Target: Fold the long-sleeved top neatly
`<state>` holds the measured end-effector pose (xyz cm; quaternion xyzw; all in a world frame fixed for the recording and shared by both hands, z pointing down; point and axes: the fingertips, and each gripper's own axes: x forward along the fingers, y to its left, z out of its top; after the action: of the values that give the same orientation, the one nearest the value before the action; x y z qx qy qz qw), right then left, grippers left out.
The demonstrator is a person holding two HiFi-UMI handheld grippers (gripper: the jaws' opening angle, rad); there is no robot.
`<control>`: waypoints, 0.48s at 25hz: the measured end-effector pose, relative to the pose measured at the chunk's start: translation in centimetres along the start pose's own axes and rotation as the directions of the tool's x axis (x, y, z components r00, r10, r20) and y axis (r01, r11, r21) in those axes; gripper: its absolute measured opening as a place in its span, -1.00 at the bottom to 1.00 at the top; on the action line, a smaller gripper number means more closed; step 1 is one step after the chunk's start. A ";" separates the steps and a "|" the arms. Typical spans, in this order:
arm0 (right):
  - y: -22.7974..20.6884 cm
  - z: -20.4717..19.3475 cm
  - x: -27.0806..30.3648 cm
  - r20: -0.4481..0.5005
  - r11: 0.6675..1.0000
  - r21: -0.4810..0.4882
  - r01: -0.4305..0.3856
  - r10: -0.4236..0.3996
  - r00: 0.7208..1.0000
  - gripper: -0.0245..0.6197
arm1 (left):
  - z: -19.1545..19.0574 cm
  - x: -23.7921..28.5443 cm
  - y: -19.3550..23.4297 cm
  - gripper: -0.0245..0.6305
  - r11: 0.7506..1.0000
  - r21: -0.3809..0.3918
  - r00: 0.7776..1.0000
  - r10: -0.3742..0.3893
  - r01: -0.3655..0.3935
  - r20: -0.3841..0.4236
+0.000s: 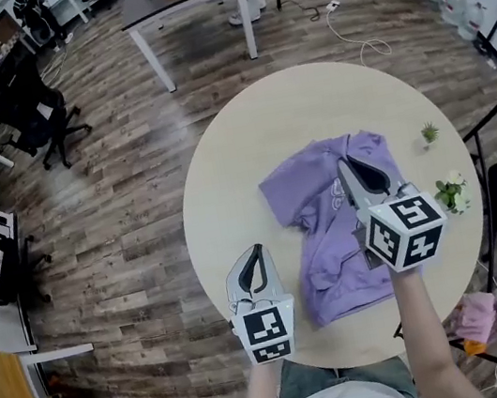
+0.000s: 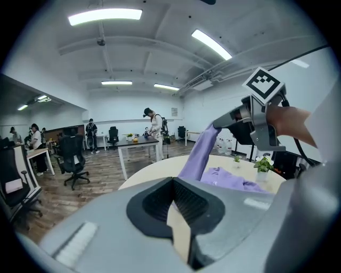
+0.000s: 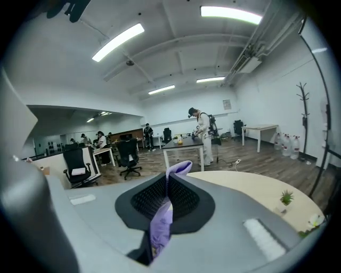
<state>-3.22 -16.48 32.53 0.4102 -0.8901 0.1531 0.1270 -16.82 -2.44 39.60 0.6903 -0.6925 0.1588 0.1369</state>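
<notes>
Cloth from the purple top (image 3: 160, 224) is sticking out between the jaws of my right gripper (image 3: 169, 173), which are squeezing tight on one edge of it. I am holding that edge up in the air. The rest of the top is hanging down from there and lying bunched on the round table (image 1: 224, 169). My left gripper (image 2: 173, 181) is pressing its jaws together on nothing, beside the top, near the table's edge. A little green plant (image 1: 429, 132) and a white flower (image 1: 452, 193) are standing to the right of the top.
</notes>
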 end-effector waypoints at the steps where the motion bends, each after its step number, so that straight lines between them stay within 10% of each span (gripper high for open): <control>1: -0.9 0.1 -0.8 0.011 1.000 0.010 0.019 -0.019 1.000 -0.79 | 0.1 0.2 -0.7 -0.92 1.000 0.008 1.000 -0.015 0.015 0.000; 12: -8.3 -2.5 -10.5 0.076 0.969 0.135 0.207 -0.218 0.973 -0.79 | 0.8 1.9 -7.8 -0.92 0.984 0.077 0.987 -0.160 0.160 -0.008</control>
<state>10.07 -13.42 32.57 0.5170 -0.8343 0.1758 0.0762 -9.06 -4.50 39.84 0.7483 -0.6281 0.1745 0.1229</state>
